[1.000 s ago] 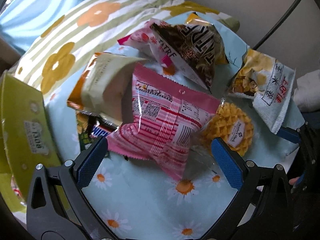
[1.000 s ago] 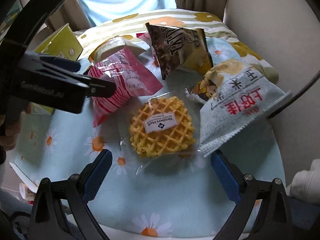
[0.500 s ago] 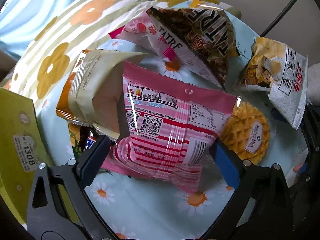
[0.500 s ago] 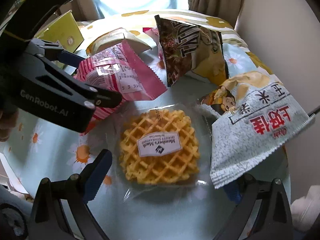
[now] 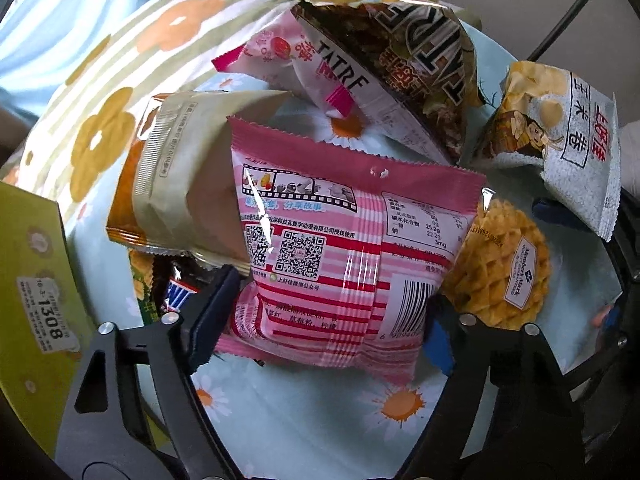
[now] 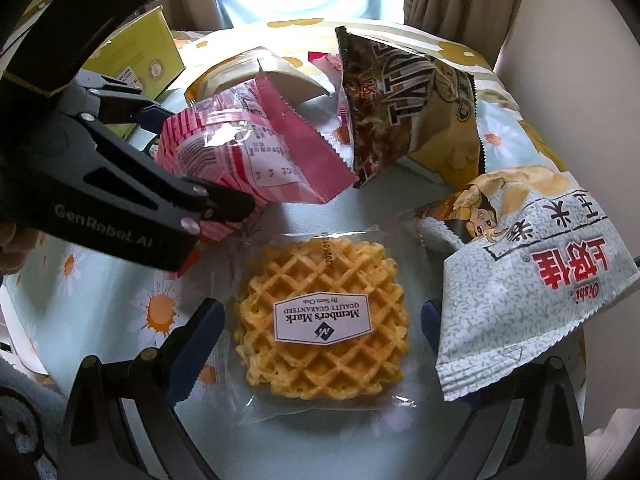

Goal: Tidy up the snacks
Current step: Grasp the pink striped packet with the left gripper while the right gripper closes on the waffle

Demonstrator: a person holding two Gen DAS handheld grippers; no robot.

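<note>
A pink striped snack bag (image 5: pixel 332 256) lies on the daisy-print cloth, and my left gripper (image 5: pixel 324 312) has a finger on each side of its lower end, touching it. The bag (image 6: pixel 248 148) also shows in the right wrist view, with the left gripper (image 6: pixel 192 160) around it. A wrapped waffle (image 6: pixel 324 316) lies between the open fingers of my right gripper (image 6: pixel 324 328), which stand apart from it. The waffle (image 5: pixel 504 272) sits right of the pink bag.
A brown TATRE chip bag (image 6: pixel 404 108), a grey-white Oishi bag (image 6: pixel 532 284) over the right finger, a cream pouch (image 5: pixel 176 176), a pink packet (image 5: pixel 276 52) and a Snickers bar (image 5: pixel 176 300) lie around. A yellow-green box (image 5: pixel 32 264) stands at left. A flowered pillow (image 5: pixel 132 64) lies behind.
Both grippers moved forward and down. The left fingers narrowed from wide open onto the sides of the pink bag. The right fingers came around the waffle.
</note>
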